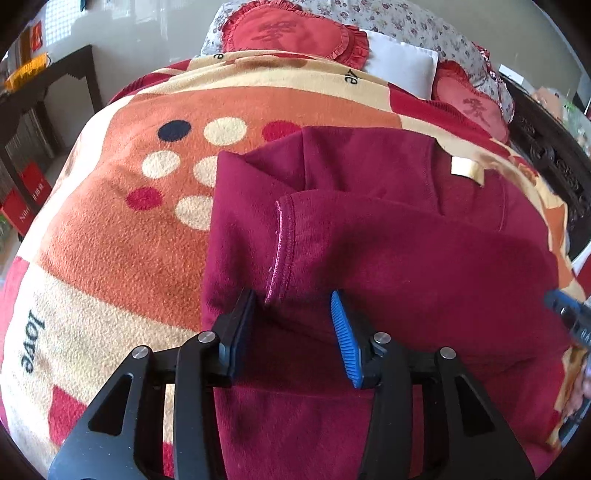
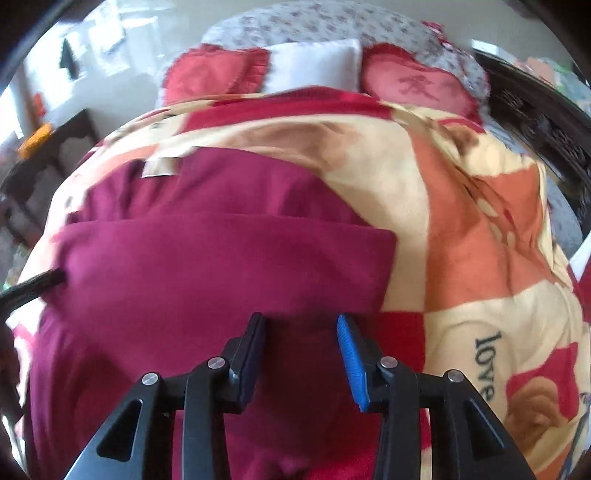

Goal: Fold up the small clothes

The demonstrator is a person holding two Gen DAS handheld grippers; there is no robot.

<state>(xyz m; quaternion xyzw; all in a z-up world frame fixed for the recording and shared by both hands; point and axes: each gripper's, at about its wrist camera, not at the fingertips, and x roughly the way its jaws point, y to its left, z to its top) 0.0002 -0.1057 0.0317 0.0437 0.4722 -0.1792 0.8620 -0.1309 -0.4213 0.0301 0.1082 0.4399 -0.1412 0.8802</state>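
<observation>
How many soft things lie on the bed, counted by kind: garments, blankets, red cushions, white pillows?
Maroon garment: 1
Patterned fleece blanket: 1
Red frilled cushions: 2
White pillow: 1
Total: 5

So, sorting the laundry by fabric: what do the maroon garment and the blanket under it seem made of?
Maroon garment: looks like soft matte knit, perhaps cotton jersey or fleece; stitched hem, no sheen. Blanket: apparently plush fleece, likely synthetic; fuzzy printed nap.
</observation>
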